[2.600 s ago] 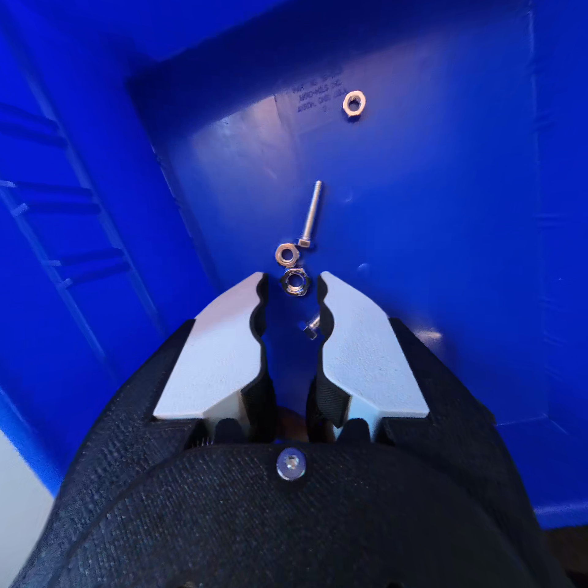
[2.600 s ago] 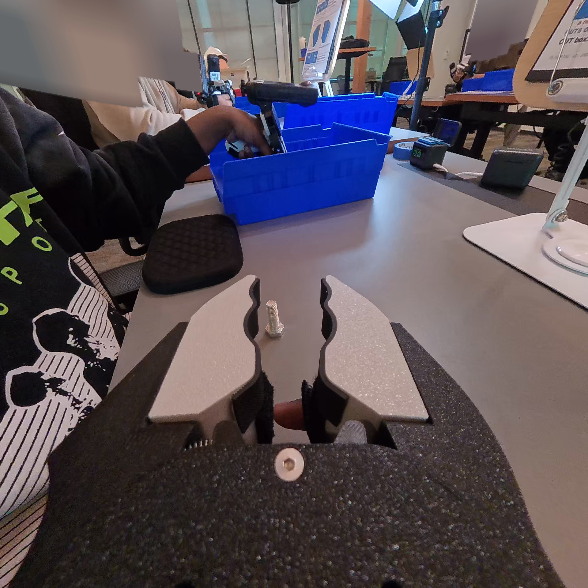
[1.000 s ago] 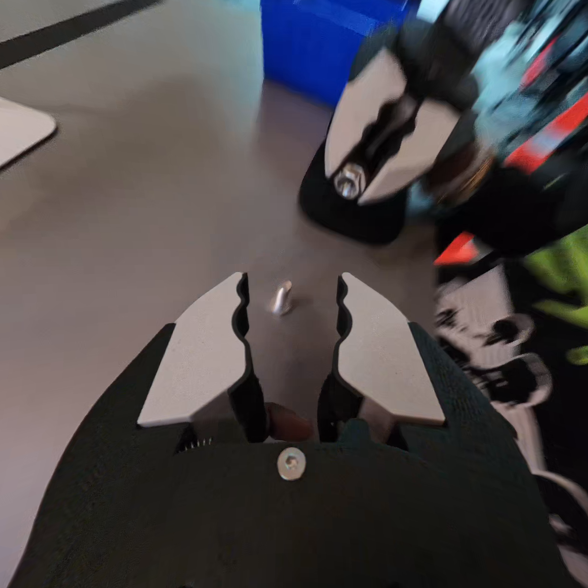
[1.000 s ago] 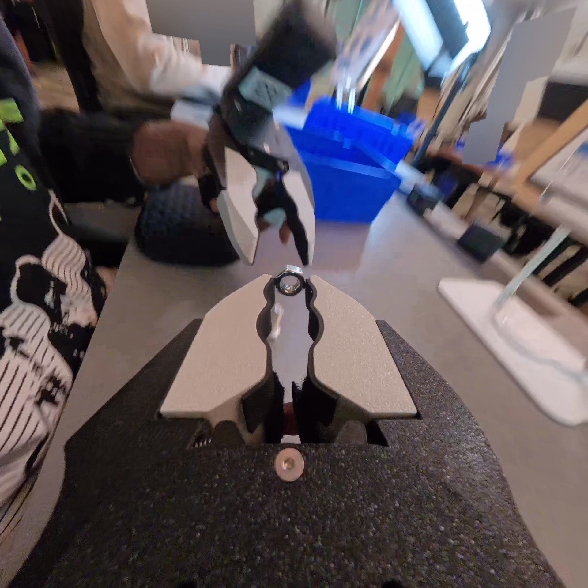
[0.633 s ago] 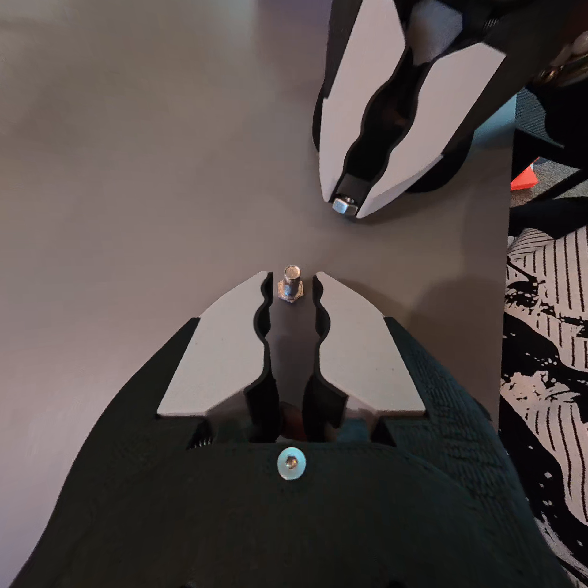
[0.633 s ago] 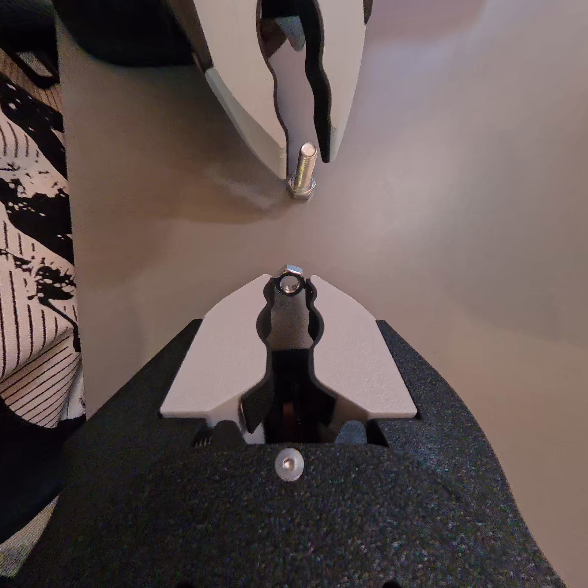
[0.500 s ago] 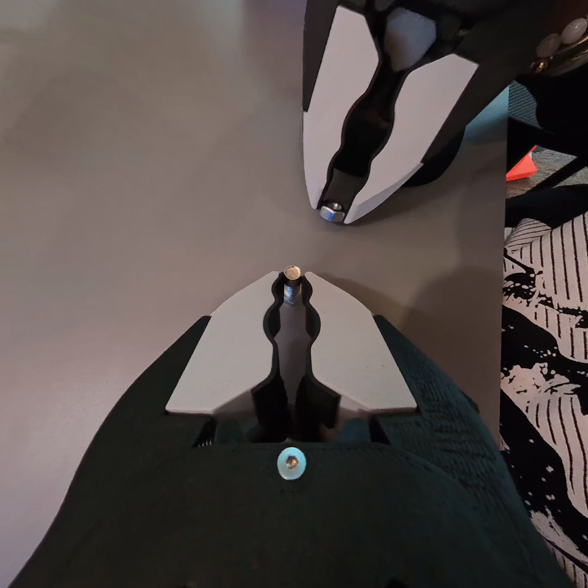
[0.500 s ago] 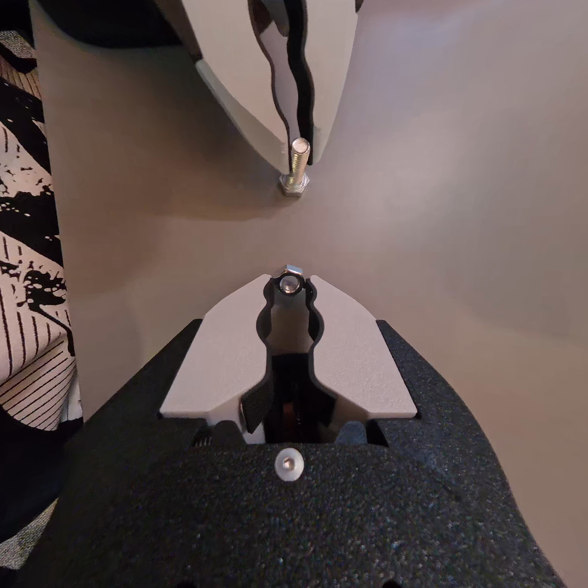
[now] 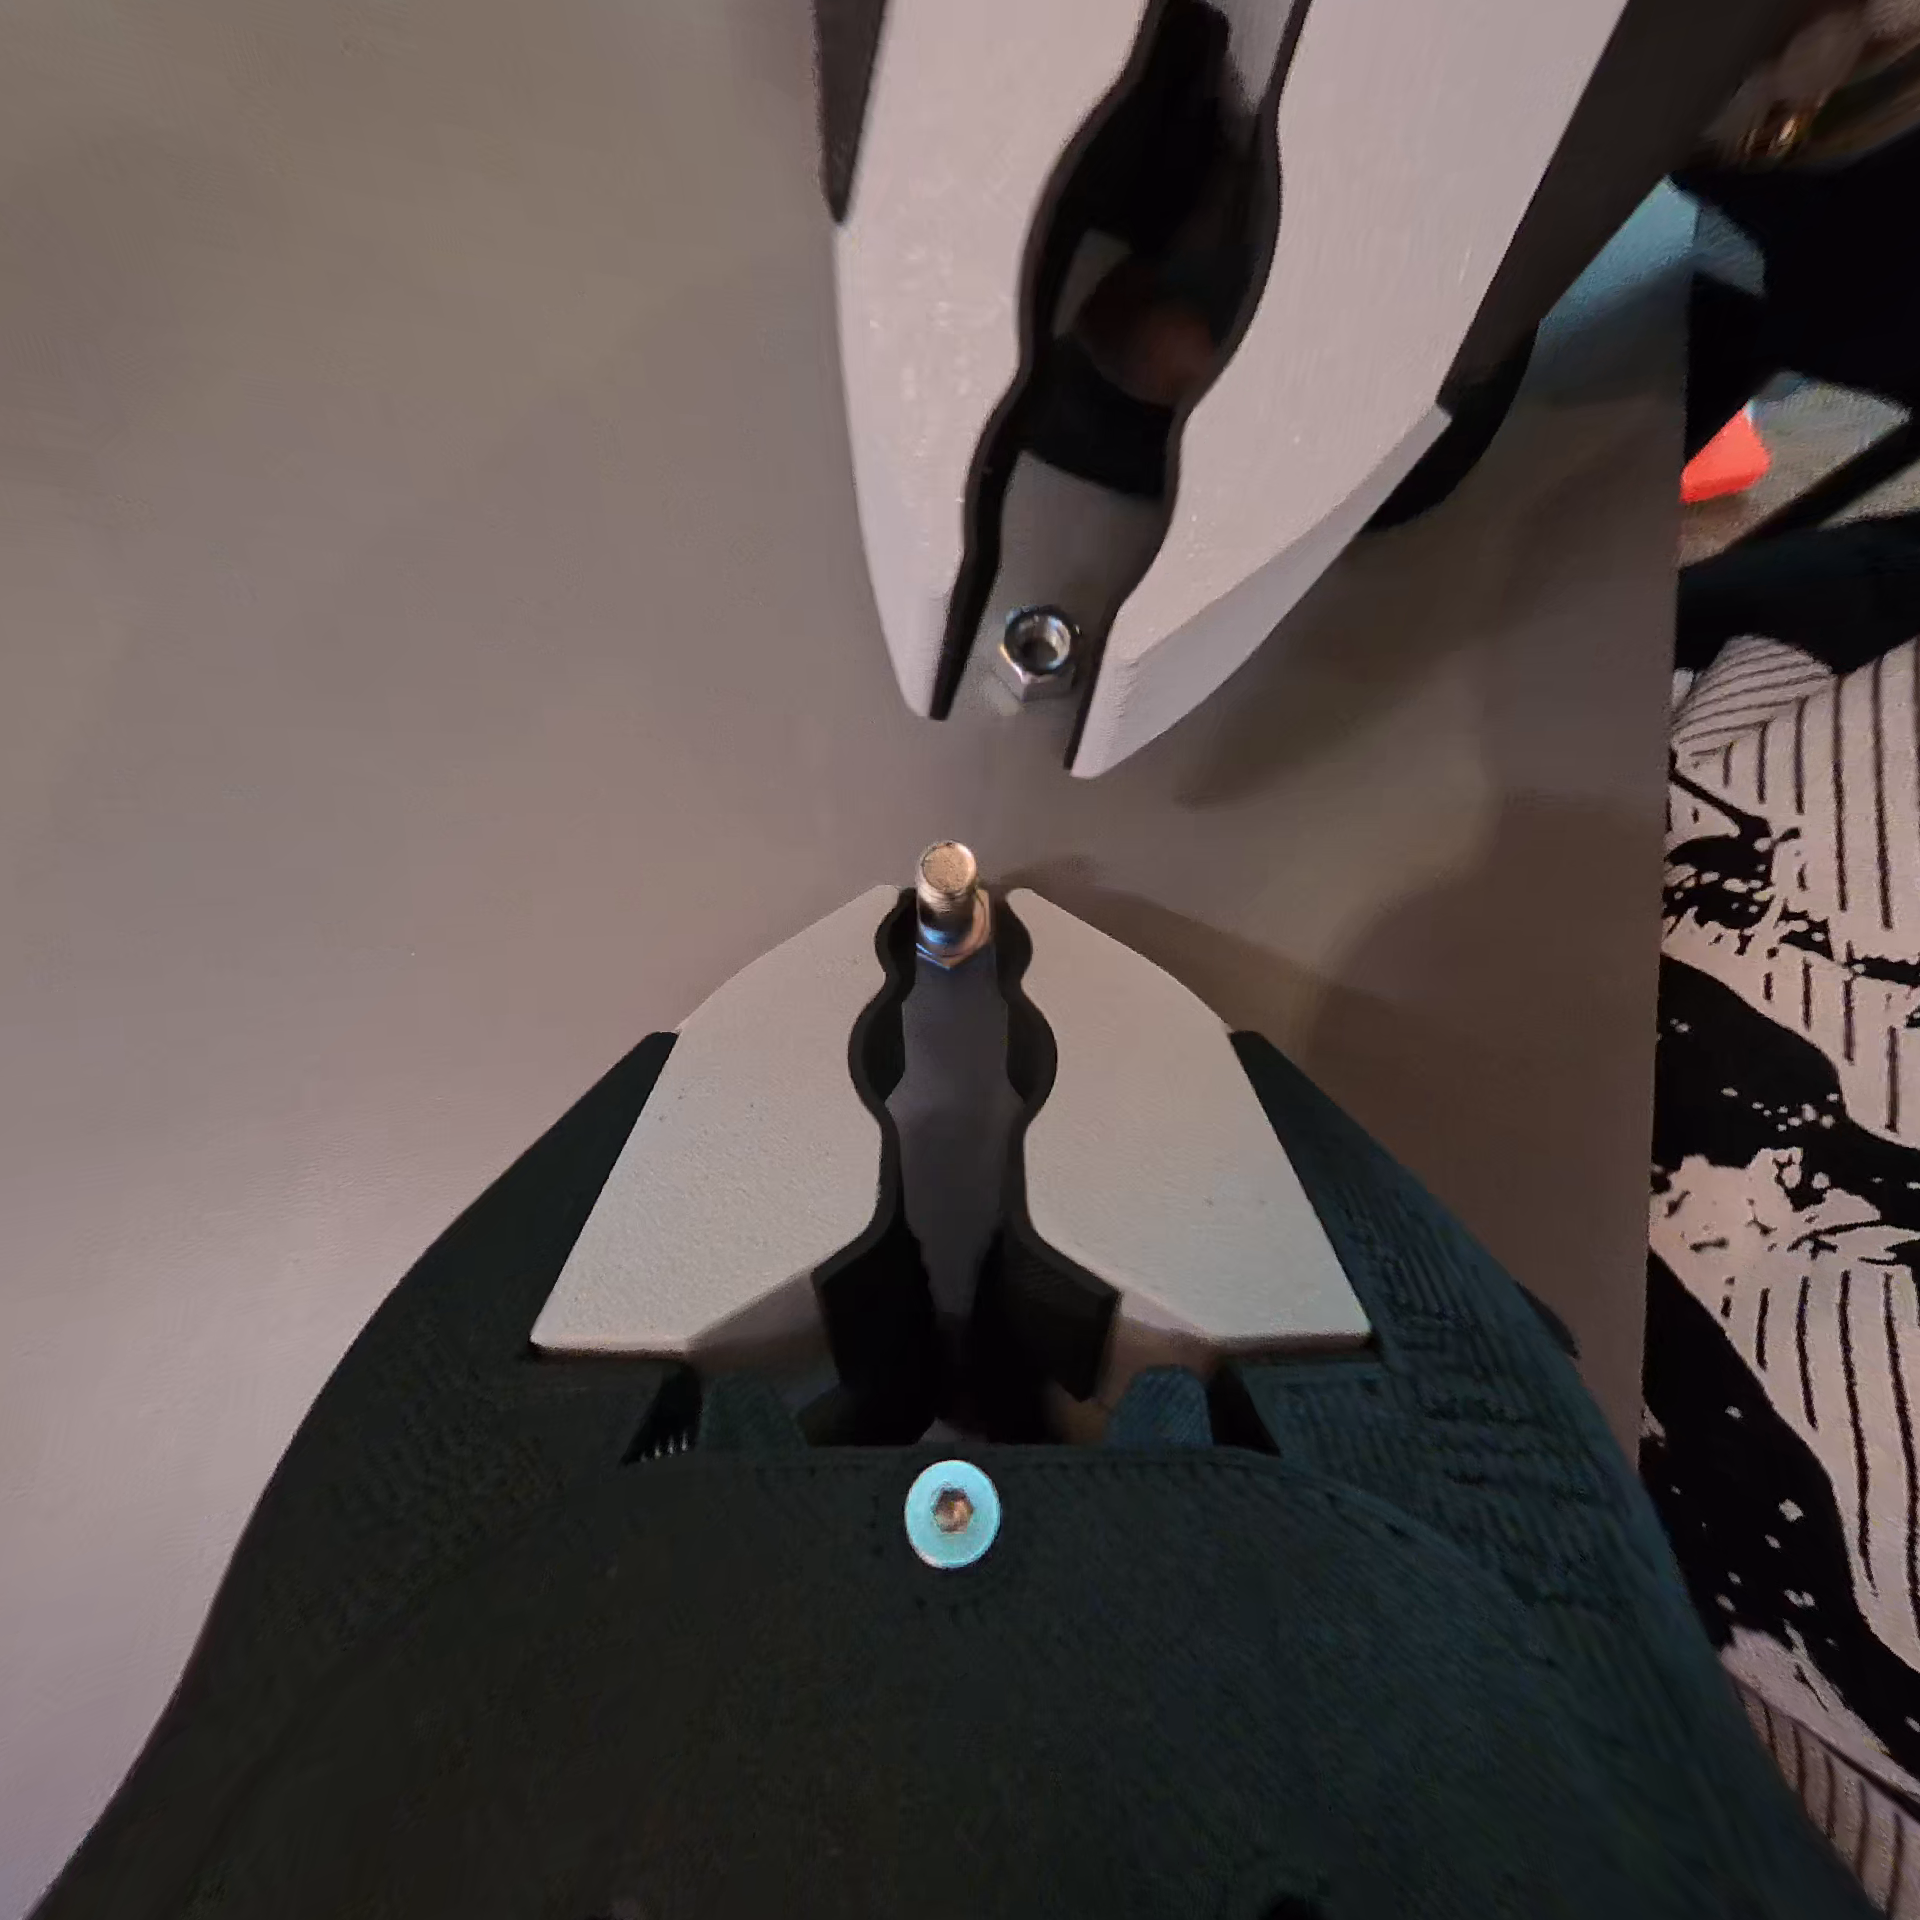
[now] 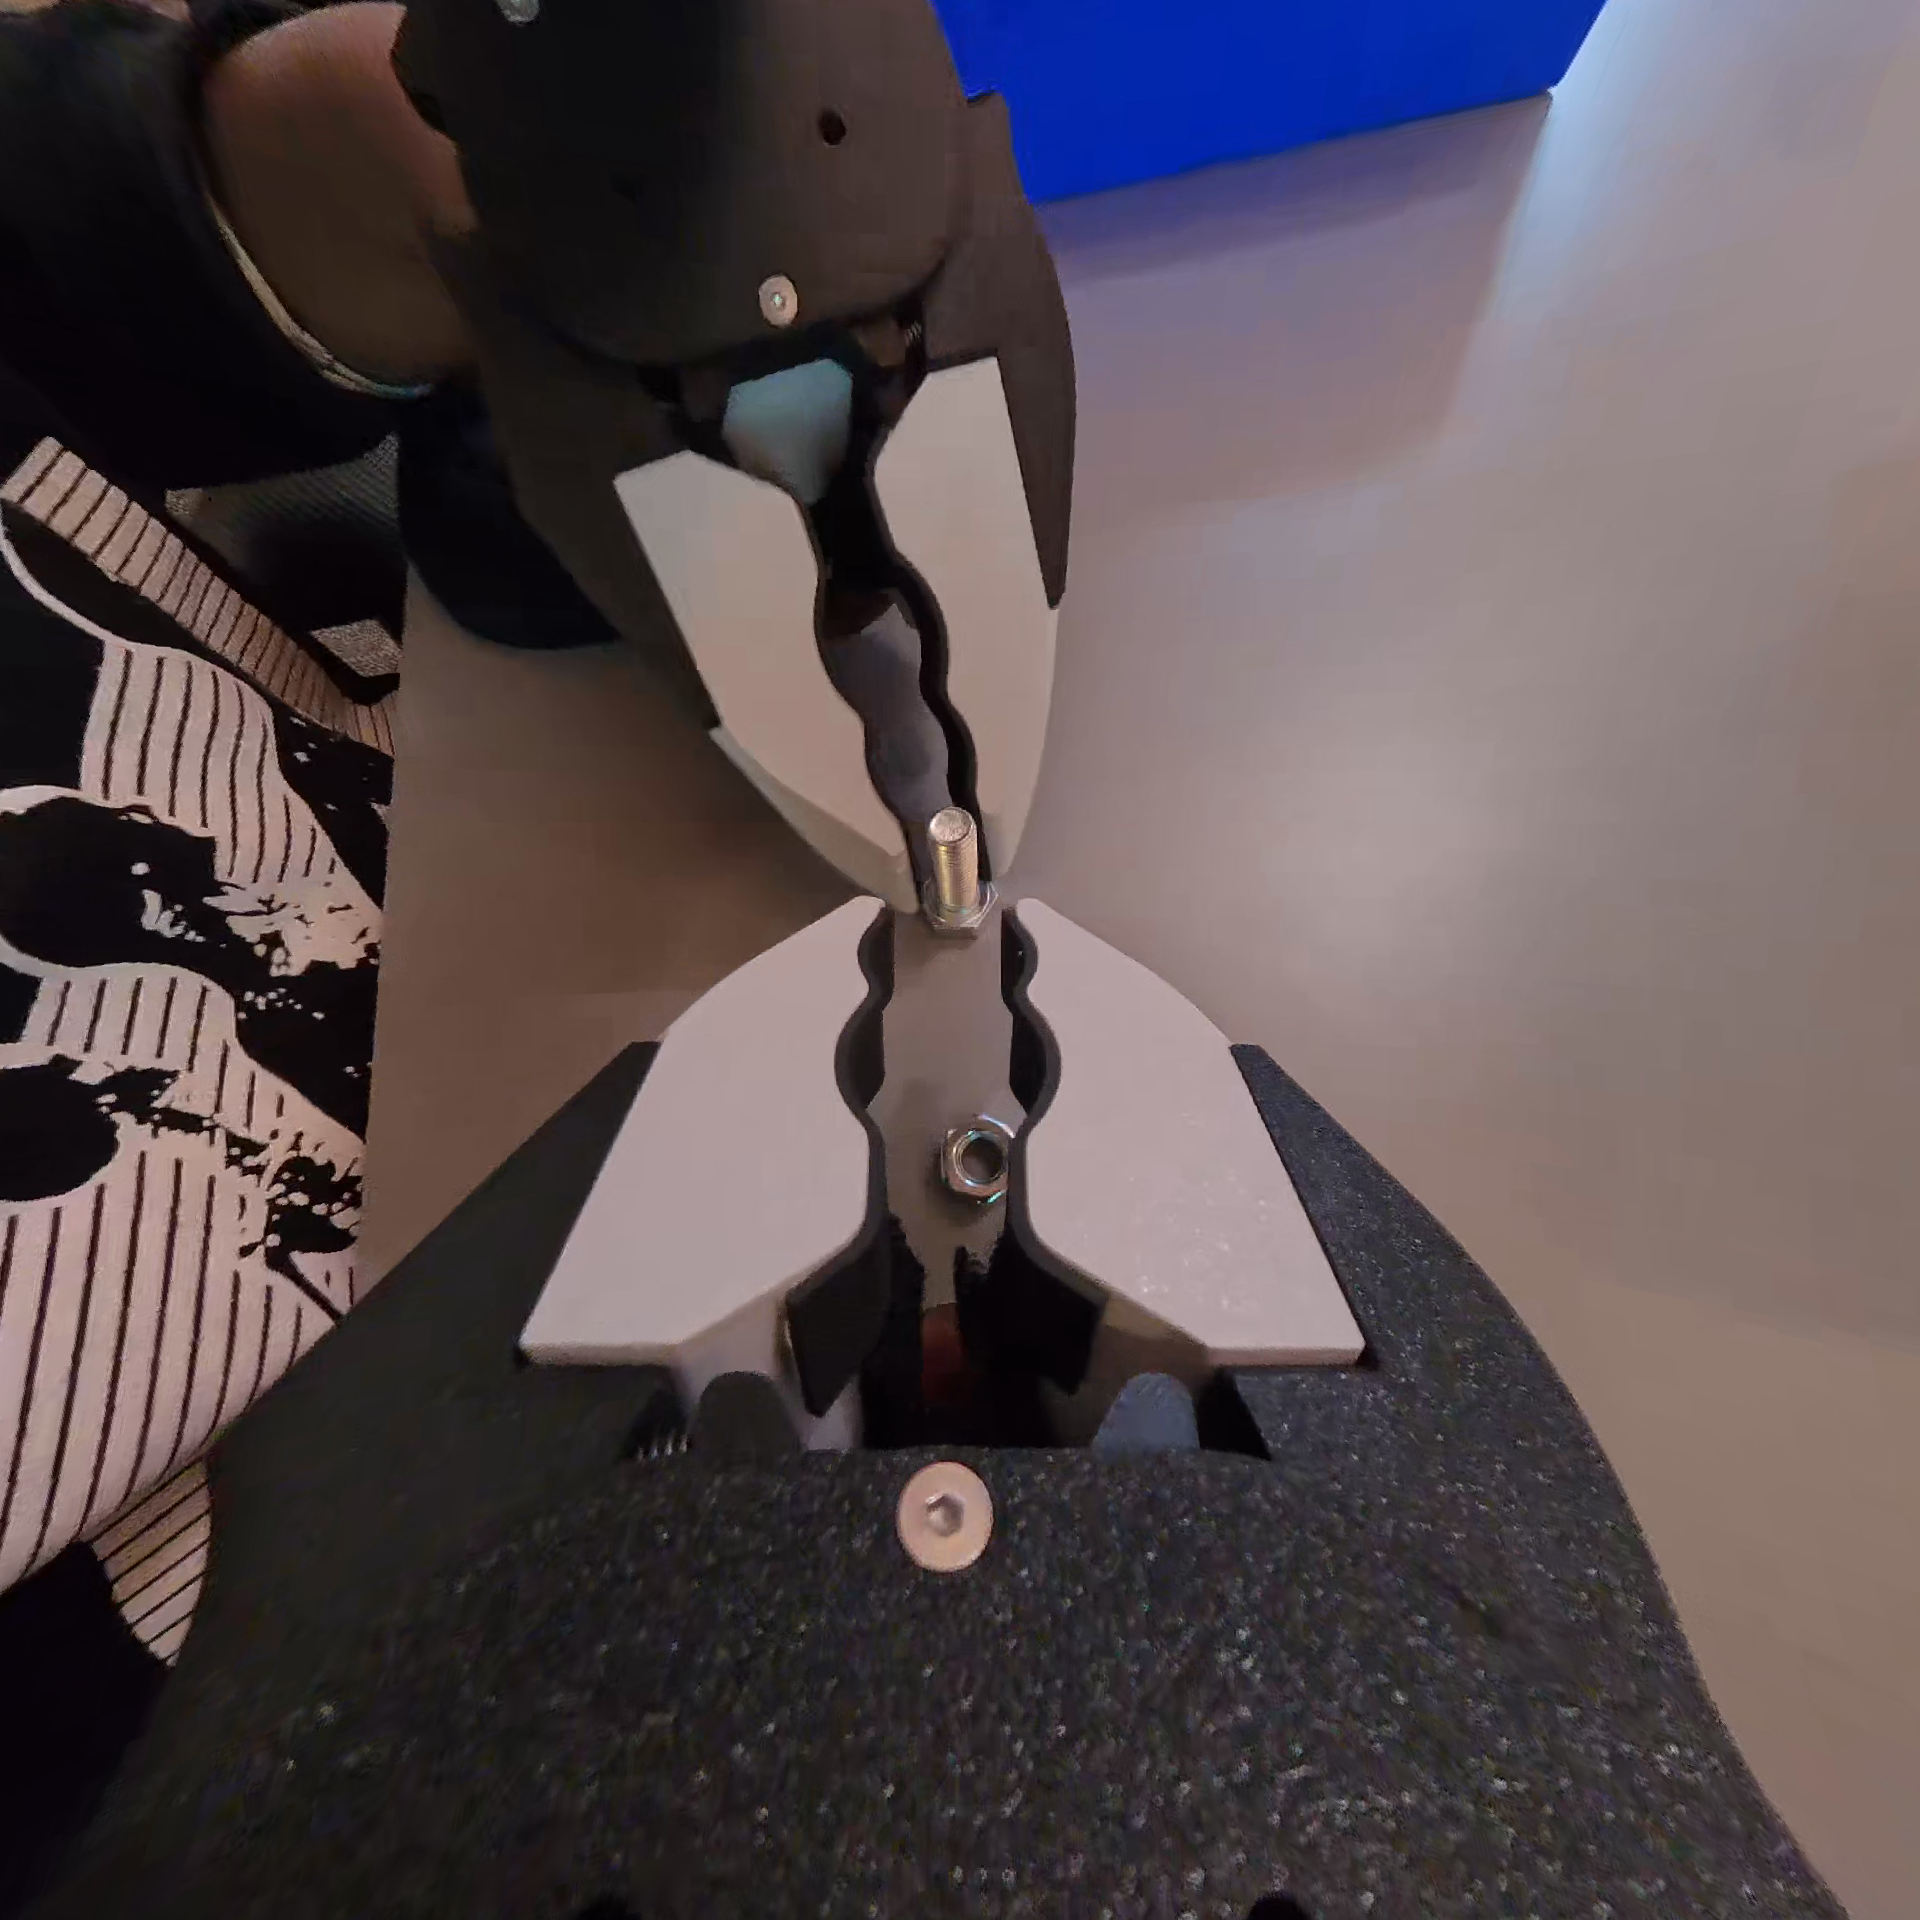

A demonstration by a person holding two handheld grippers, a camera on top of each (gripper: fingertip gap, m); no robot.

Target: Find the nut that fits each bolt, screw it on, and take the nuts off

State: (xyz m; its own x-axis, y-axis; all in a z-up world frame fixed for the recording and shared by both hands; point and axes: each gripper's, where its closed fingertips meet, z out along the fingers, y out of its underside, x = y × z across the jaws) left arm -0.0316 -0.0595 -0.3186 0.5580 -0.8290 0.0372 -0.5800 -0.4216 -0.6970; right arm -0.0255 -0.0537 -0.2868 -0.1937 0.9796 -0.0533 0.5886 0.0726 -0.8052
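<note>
Bolt point(image 9: 945, 902) and nut point(image 10: 974, 1155) sit apart at this moment, each with a different gripper. The left gripper point(image 9: 948, 906) has its jaws clenched on the bolt, pinching the shank just above the hex head, so the threaded end sticks up free beyond the jaw tips. That hold makes sense: the head rests on the grey counter point(image 9: 416, 520), which takes the weight, while the jaws keep the shank upright and stop it turning when a nut is spun on.

The right gripper point(image 10: 951, 914) has its jaws released, with a clear gap between them. The nut lies flat on the counter inside that gap, hole up, touching neither jaw as far as the right wrist view shows. In the left wrist view the same nut point(image 9: 1037, 652) shows between the tips of the right gripper point(image 9: 1006, 743), just beyond the bolt's end. So the nut is not gripped, and the threading step is not yet begun.

My judgement is that the next move calls for closing the right jaws on the nut's flats, lifting it, and bringing its hole over the bolt tip squarely; a tilted start could cross the threads. A blue bin point(image 10: 1247, 94) stands well beyond the left gripper.
</note>
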